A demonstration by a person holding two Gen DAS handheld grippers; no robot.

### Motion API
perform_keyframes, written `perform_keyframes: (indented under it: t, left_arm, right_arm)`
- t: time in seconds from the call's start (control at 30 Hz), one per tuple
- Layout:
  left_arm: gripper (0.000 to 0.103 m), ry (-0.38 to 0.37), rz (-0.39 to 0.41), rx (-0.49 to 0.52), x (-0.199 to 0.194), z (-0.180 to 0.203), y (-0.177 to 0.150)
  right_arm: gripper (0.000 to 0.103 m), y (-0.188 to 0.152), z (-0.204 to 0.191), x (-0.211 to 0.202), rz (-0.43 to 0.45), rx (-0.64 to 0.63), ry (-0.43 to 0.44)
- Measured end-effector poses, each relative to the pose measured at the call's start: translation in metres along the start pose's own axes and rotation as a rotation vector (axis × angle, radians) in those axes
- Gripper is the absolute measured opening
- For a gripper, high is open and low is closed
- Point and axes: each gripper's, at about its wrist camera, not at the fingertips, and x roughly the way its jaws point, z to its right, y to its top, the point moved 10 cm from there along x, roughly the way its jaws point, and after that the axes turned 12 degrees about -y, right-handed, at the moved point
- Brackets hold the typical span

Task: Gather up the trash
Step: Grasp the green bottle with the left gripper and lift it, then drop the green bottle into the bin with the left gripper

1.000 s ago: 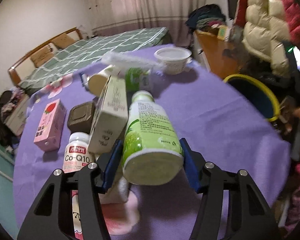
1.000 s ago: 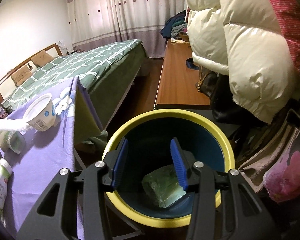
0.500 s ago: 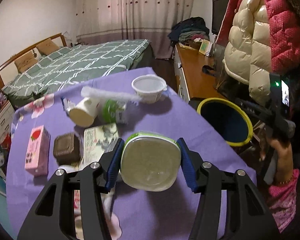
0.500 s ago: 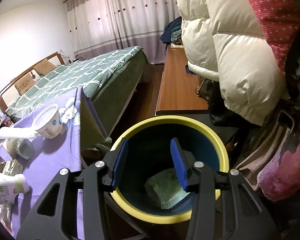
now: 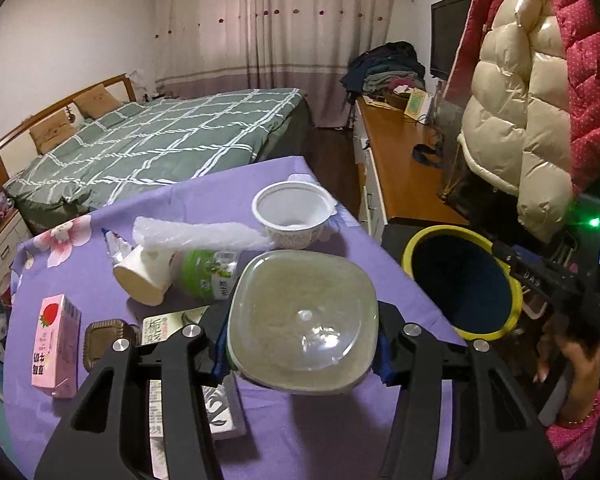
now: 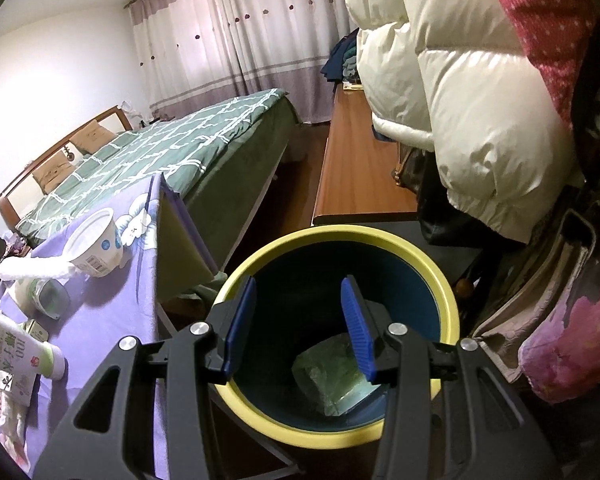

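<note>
My left gripper (image 5: 302,330) is shut on a green-and-white plastic bottle (image 5: 304,320), held above the purple table (image 5: 380,264) with its base toward the camera. The same bottle shows at the left edge of the right wrist view (image 6: 16,346). The yellow-rimmed dark blue bin (image 5: 460,280) stands to the right of the table. My right gripper (image 6: 298,328) is open and empty, hovering over the bin (image 6: 340,240), which holds a crumpled clear-green wrapper (image 6: 332,380).
On the table lie a white bowl (image 5: 294,216), a tipped paper cup (image 5: 144,276), a bubble-wrap roll (image 5: 200,236), a green can (image 5: 210,272), a pink carton (image 5: 54,344), a brown tub (image 5: 104,340) and a flat box (image 5: 172,320). Coats (image 5: 540,100) hang at right.
My left gripper has lifted the bottle off the table and raised it, tilting its base toward the camera. The right gripper stays open over the bin, nearly still.
</note>
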Motion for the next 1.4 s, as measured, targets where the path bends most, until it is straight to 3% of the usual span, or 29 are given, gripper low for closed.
perform_keyframes:
  t: [0.23,0.5,0.67,0.83,1.0,1.1,1.3,1.4]
  left_arm:
    - [0.052,-0.063,-0.008,0.069,0.004,0.038,0.023]
    - [0.052,-0.232,-0.018,0.134,0.036,0.120,0.064]
    - [0.052,-0.300,-0.051,0.174,0.077,0.175,0.069]
    - [0.052,-0.318,-0.172,0.156,0.142,0.206,0.045]
    - [0.052,-0.312,-0.260,0.126,0.182,0.208,0.022]
    - [0.076,-0.286,-0.263,0.124,0.190,0.204,0.017]
    - [0.078,-0.290,-0.202,0.104,0.145,0.182,0.024]
    - [0.087,-0.259,-0.135,0.100,0.100,0.155,0.029]
  right_arm:
    - [0.043,0.004,0.018,-0.010,0.016,0.010,-0.003]
    - [0.043,0.004,0.056,-0.020,0.029,0.023,-0.042]
    - [0.043,-0.002,0.074,-0.013,0.008,0.035,-0.062]
    - [0.043,-0.008,0.088,-0.007,-0.012,0.041,-0.084]
    - [0.043,-0.010,0.096,-0.007,-0.015,0.040,-0.116]
    - [0.051,-0.011,0.102,-0.013,-0.010,0.039,-0.126]
    - [0.051,-0.012,0.089,-0.021,-0.006,0.026,-0.105]
    - [0.051,-0.014,0.068,-0.024,-0.006,-0.001,-0.075]
